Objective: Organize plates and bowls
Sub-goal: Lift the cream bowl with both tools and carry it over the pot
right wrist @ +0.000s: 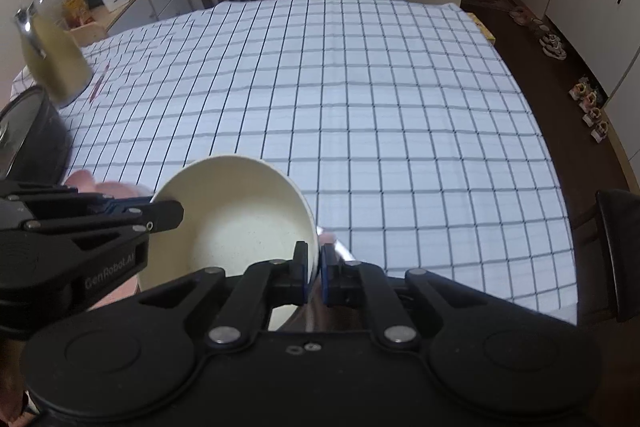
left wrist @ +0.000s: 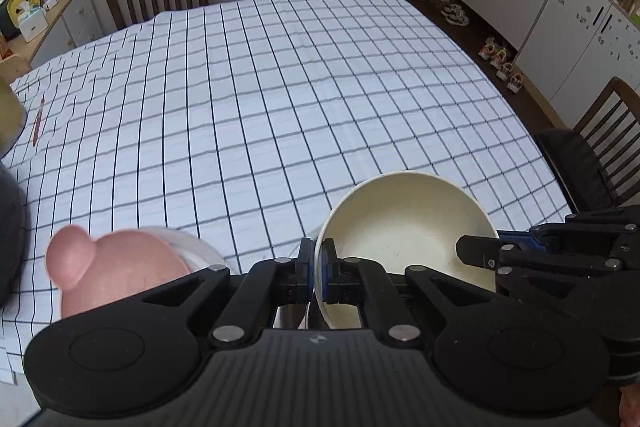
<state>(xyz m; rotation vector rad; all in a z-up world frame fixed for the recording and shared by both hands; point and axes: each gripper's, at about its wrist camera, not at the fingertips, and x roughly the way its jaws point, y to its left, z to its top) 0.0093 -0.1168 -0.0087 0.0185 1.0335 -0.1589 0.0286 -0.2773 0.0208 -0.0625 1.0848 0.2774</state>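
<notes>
Left wrist view first: at the lower left of the frame a pink rounded dish sat on the white checked tablecloth, blurred and partly hidden, with something white just behind it that I could not make out. Toward the lower middle, the left gripper was pinched tight on the near rim of a cream, round, smooth-walled bowl, the rim running between its blue pads. At the lower right, the right gripper came in from the side and reached the opposite rim.

In the right wrist view the same cream bowl sat at the lower left of centre, tilted, with its hollow facing the camera. The right gripper was closed down on its rim too, so the bowl hung between both tools, held above the cloth and not resting on it.

I judged this to be the carrying step: one bowl lifted by two grips on its way to a stacking place. The next move called for keeping both hands moving together, then lowering it level, likely near the pink dish, before either grip let go.
</notes>
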